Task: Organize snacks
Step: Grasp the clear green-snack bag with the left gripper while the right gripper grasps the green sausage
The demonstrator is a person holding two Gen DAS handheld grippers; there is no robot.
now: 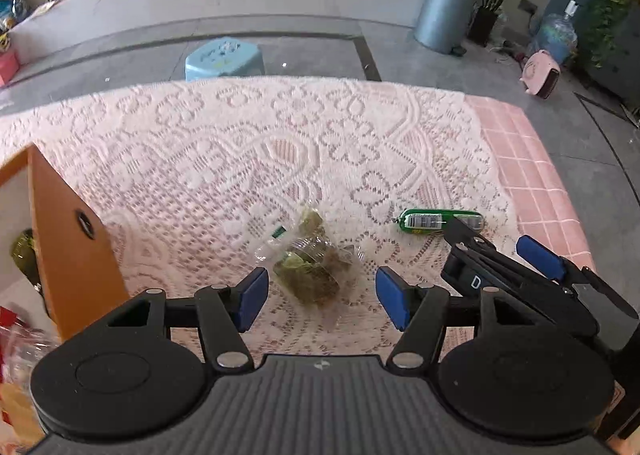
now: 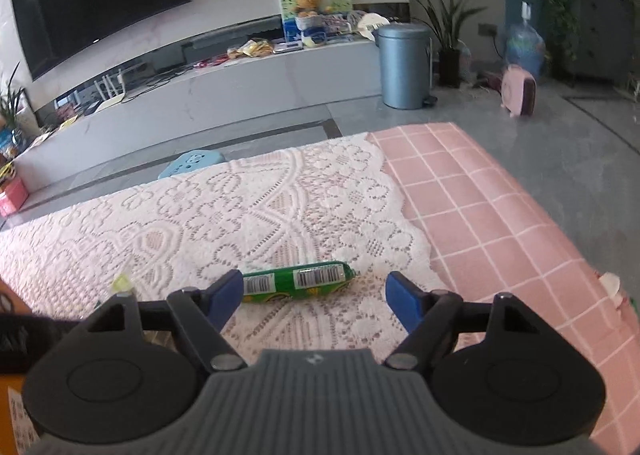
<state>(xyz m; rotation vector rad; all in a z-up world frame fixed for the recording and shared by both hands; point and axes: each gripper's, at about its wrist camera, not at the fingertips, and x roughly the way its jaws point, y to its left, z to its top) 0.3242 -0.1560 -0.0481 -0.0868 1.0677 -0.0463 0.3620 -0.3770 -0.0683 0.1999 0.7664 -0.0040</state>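
On lace cloth [image 1: 200,143]: one clear snack bag [image 1: 310,271], one green sausage [image 2: 298,281].

Both tongs are wide open right now, nothing between the blue pads on either one. The left tongs [image 1: 322,297] point forward and down, fingers spread evenly, blue fingertips [image 1: 252,297] facing each other across a big gap. The right tongs [image 2: 316,299] sit in the same sort of pose, angled down, jaws spread just as wide. From the left wrist view you can see the right tongs [image 1: 496,243] off to the right side, just beside the left ones and a bit further ahead, tilted inward.
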